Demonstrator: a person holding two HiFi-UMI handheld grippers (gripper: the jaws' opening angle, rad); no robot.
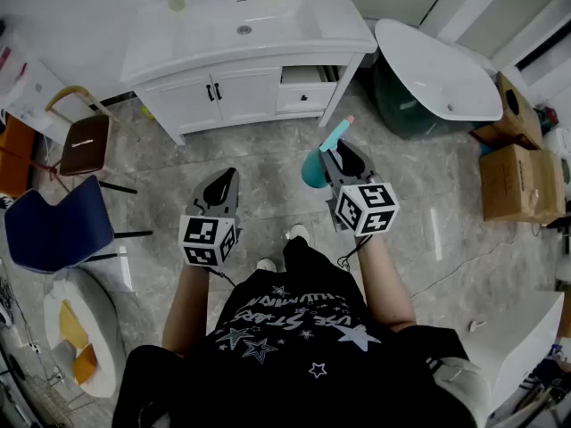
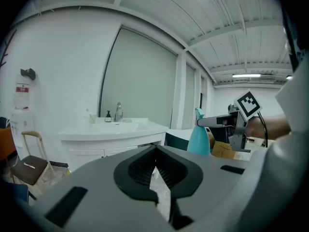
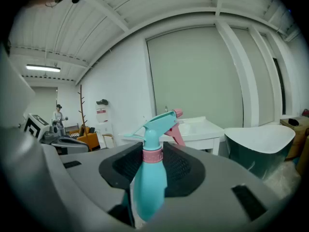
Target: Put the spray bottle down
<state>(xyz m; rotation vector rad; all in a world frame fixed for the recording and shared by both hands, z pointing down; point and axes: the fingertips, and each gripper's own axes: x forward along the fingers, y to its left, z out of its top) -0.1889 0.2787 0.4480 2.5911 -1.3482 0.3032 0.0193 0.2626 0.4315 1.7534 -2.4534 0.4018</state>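
Note:
The spray bottle (image 1: 314, 166) is teal with a pink collar and trigger. My right gripper (image 1: 335, 155) is shut on it and holds it in the air above the tiled floor, in front of the vanity. In the right gripper view the spray bottle (image 3: 149, 178) stands upright between the ribbed pads (image 3: 179, 168), its nozzle pointing right. My left gripper (image 1: 223, 185) hangs beside it on the left, shut and holding nothing; its pads (image 2: 145, 170) meet at the tip. The left gripper view also shows the spray bottle (image 2: 198, 138) held off to the right.
A white vanity (image 1: 268, 61) with a sink stands ahead. A white tub (image 1: 437, 69) is at the right, with cardboard boxes (image 1: 517, 181) beyond it. A brown chair (image 1: 85, 145) and a blue chair (image 1: 53, 230) stand at the left.

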